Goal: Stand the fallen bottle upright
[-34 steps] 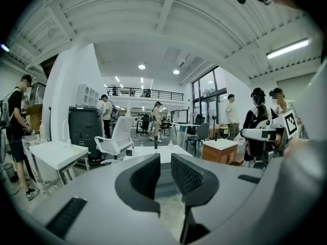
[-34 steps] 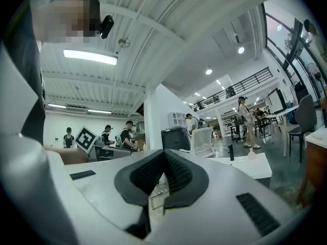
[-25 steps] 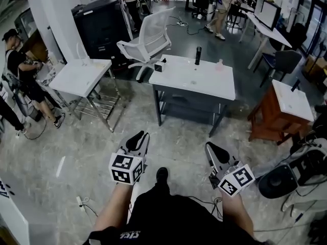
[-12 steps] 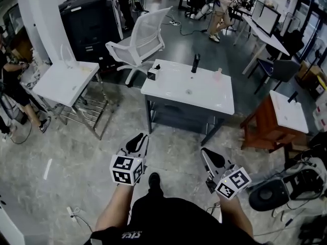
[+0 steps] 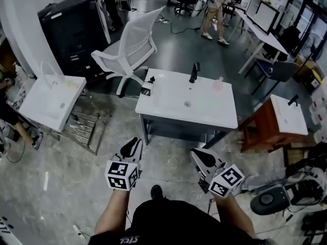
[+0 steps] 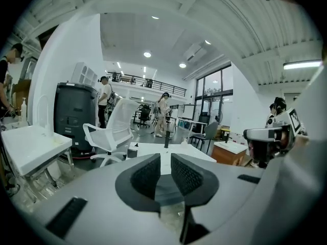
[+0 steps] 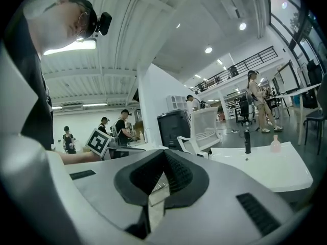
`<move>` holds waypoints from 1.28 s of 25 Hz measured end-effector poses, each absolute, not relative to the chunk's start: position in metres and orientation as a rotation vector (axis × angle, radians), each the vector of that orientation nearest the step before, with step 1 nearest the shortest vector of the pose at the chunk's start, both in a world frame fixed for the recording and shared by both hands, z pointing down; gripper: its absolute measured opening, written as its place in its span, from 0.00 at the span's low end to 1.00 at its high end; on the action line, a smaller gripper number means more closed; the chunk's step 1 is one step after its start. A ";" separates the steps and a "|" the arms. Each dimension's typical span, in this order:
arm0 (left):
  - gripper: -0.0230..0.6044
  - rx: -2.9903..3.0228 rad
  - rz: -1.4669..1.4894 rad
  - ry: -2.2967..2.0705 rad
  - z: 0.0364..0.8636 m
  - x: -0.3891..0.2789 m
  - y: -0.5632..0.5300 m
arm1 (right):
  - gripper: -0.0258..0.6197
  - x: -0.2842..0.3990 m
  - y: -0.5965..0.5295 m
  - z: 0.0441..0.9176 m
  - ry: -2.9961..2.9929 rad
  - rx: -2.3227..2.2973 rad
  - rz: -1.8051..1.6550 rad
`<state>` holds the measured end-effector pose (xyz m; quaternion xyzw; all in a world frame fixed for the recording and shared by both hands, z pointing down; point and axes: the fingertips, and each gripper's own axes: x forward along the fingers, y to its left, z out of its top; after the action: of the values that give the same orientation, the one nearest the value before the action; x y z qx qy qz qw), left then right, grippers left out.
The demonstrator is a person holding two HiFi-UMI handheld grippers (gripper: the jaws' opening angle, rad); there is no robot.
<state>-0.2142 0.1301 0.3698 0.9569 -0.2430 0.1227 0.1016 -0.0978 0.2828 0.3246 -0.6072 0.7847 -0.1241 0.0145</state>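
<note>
Ahead of us, across a stretch of grey concrete floor (image 5: pixel 76 162), stands a white rectangular table on a dark grey frame (image 5: pixel 163 106). Near the middle of its far edge a tall dark slim bottle (image 5: pixel 193 72) stands upright. Toward the far right corner a small pink translucent bottle (image 5: pixel 218 84) sits well apart from the dark one, and the right gripper view shows it upright too. A small clear object (image 5: pixel 187 104) lies near the centre of the tabletop, too small for us to tell whether it is a bottle on its side. At the far left corner sits a small black-and-white box (image 5: pixel 147 89).

We hold both tools low in front of our body, well short of the table's near edge. Our left gripper (image 5: pixel 132 146) has its dark ribbed pads (image 6: pixel 149 173) drawn together but for a thin slit, with nothing in it. Our right gripper (image 5: pixel 200 157) is clenched, its pads meeting at the tips, and it grasps nothing.

Beyond the far left corner of the table is a white mesh office chair (image 5: pixel 130 47), and behind it a large black cabinet (image 5: pixel 71 27). A second white table (image 5: pixel 48 98) stands off to the left, and a brown wooden stand with a white top (image 5: pixel 281 117) stands off to the right.
</note>
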 end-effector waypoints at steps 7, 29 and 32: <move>0.15 2.854 0.375 -0.663 0.365 -0.200 0.081 | 0.06 -0.091 0.237 0.322 2.410 -1.925 -0.395; 0.15 2.754 0.397 -0.843 0.386 -0.196 -0.004 | 0.06 -0.067 0.119 0.350 2.547 -1.732 -0.478; 0.15 2.735 0.415 -0.888 0.391 -0.174 -0.019 | 0.06 -0.043 0.098 0.352 2.579 -1.676 -0.472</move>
<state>-0.1740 -0.0190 0.3905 0.9348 -0.3034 0.1419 0.1179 -0.0429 0.0980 0.3515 -0.5384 0.8288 -0.1515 0.0150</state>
